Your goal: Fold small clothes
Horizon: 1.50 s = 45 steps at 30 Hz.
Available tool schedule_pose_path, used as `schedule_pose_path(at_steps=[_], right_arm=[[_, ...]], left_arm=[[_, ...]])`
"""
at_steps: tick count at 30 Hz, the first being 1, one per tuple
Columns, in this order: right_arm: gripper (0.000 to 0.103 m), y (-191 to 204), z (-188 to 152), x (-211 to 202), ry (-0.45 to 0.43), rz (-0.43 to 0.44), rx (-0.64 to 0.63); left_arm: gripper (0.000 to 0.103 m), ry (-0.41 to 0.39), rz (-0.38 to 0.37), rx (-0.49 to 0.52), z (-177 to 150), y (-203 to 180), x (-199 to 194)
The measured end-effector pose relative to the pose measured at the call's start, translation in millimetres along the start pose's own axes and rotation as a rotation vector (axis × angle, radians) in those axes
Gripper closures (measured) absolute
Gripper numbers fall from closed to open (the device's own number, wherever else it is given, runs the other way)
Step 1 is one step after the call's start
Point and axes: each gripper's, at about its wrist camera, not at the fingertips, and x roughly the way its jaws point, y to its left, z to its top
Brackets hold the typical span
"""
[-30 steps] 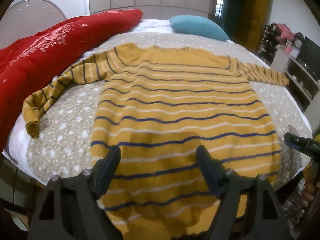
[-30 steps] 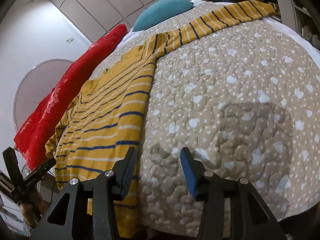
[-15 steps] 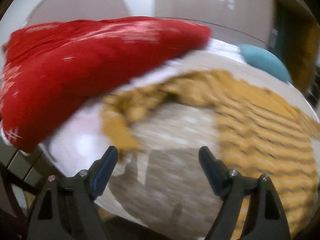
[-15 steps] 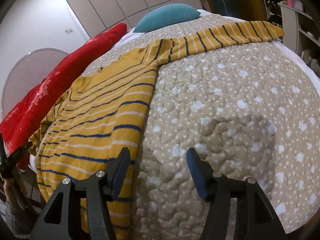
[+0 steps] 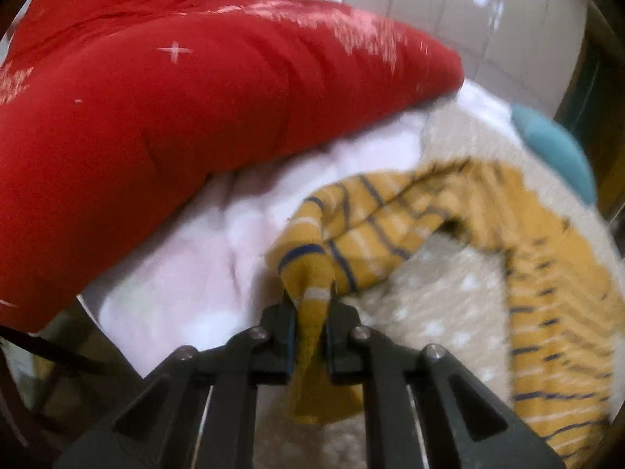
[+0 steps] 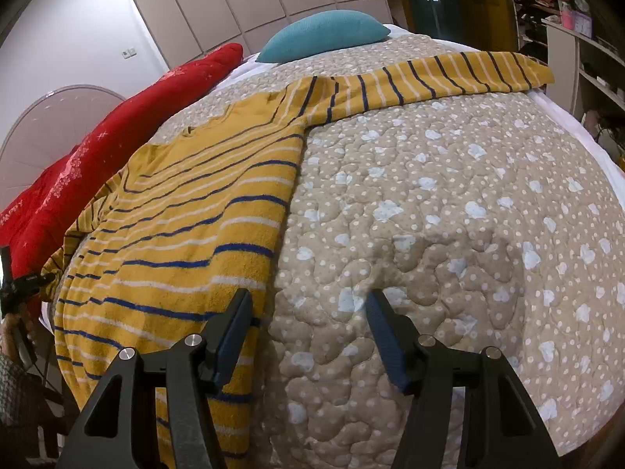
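Observation:
A mustard-yellow sweater with blue and white stripes (image 6: pixel 187 226) lies flat on the bed, its right sleeve (image 6: pixel 449 76) stretched toward the far right edge. My left gripper (image 5: pixel 308 301) is shut on the cuff of the left sleeve (image 5: pixel 363 222), which is bunched at the bed's left edge. The sweater's body (image 5: pixel 554 312) runs off to the right in that view. My right gripper (image 6: pixel 308 312) is open and empty, hovering over the sweater's right side edge near the hem, its left finger (image 6: pixel 230 332) above the fabric. The left gripper also shows small at the far left of the right wrist view (image 6: pixel 23 285).
A beige dotted quilt (image 6: pixel 449 234) covers the bed. A red duvet (image 5: pixel 156 117) is piled along the left side, over a white sheet (image 5: pixel 187 273). A teal pillow (image 6: pixel 324 33) lies at the head. Shelves (image 6: pixel 586 51) stand to the right.
My left gripper swung left from the hem to the left sleeve and shut on its cuff. My right gripper rose slightly and stayed open by the sweater's right edge.

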Motion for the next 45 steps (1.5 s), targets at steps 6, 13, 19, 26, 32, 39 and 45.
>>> schedule_pose_path(at_steps=[6, 13, 19, 26, 32, 39, 45], right_arm=[[0.038, -1, 1, -1, -0.015, 0.008, 0.005], [0.038, -4, -5, -10, -0.040, 0.047, 0.018], [0.038, -15, -8, -17, -0.061, 0.069, 0.050], [0.039, -30, -8, -25, -0.072, 0.075, 0.087], [0.038, -34, -1, -39, -0.101, 0.036, 0.070], [0.038, -1, 31, -24, -0.077, 0.078, -0.018], [0.038, 49, 95, 22, -0.070, 0.047, -0.144]], left_arm=[[0.093, -0.043, -0.237, -0.025, 26, -35, -51], [0.093, -0.011, -0.504, 0.064, 42, -147, -75], [0.093, 0.067, -0.661, 0.251, 10, -293, -68], [0.065, 0.230, -0.651, 0.408, -51, -408, -25], [0.042, 0.217, -0.647, 0.392, -62, -366, -22], [0.037, 0.003, -0.305, 0.335, -34, -273, -5], [0.037, 0.009, -0.242, 0.257, -38, -230, 25]])
